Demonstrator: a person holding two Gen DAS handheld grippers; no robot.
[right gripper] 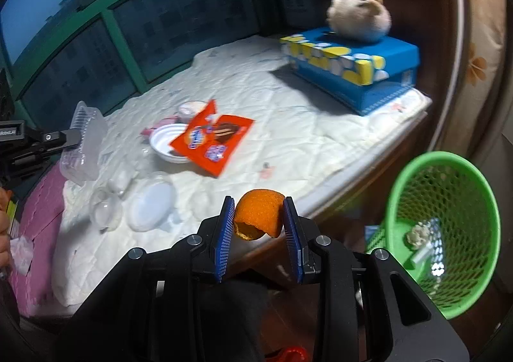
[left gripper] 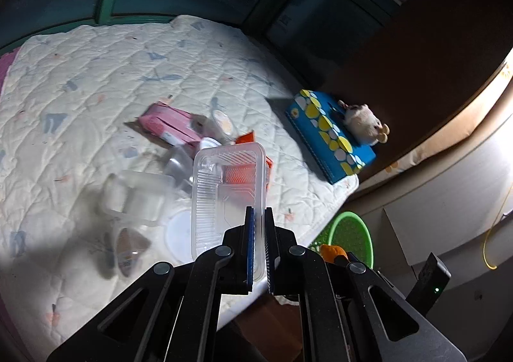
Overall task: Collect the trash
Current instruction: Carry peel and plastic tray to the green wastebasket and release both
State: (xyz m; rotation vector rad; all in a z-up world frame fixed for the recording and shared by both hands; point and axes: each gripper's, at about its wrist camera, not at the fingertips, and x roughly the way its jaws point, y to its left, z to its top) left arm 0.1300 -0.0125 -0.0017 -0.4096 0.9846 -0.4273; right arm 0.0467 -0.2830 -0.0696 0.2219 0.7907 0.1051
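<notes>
My left gripper (left gripper: 259,211) is shut on the rim of a clear plastic tray (left gripper: 228,189), lifted above the quilt; the right wrist view shows that tray (right gripper: 85,144) held at the far left. My right gripper (right gripper: 259,203) is shut on a piece of orange peel (right gripper: 258,216) near the bed's edge; the peel (left gripper: 333,253) also shows in the left wrist view. A green mesh basket (right gripper: 449,201) stands on the floor beside the bed with some scraps inside, and the basket (left gripper: 351,235) shows past the bed corner. On the quilt lie an orange snack wrapper (right gripper: 214,141), a white bowl (right gripper: 168,142), a white lid (right gripper: 150,206) and clear cups (right gripper: 105,209).
A blue and yellow tissue box (right gripper: 352,65) with a plush toy (right gripper: 360,17) on top sits at the quilt's far right corner. A pink pack (left gripper: 170,125) lies mid-quilt. Green-framed windows (right gripper: 128,19) run behind the bed. A hand (right gripper: 4,227) shows at the left edge.
</notes>
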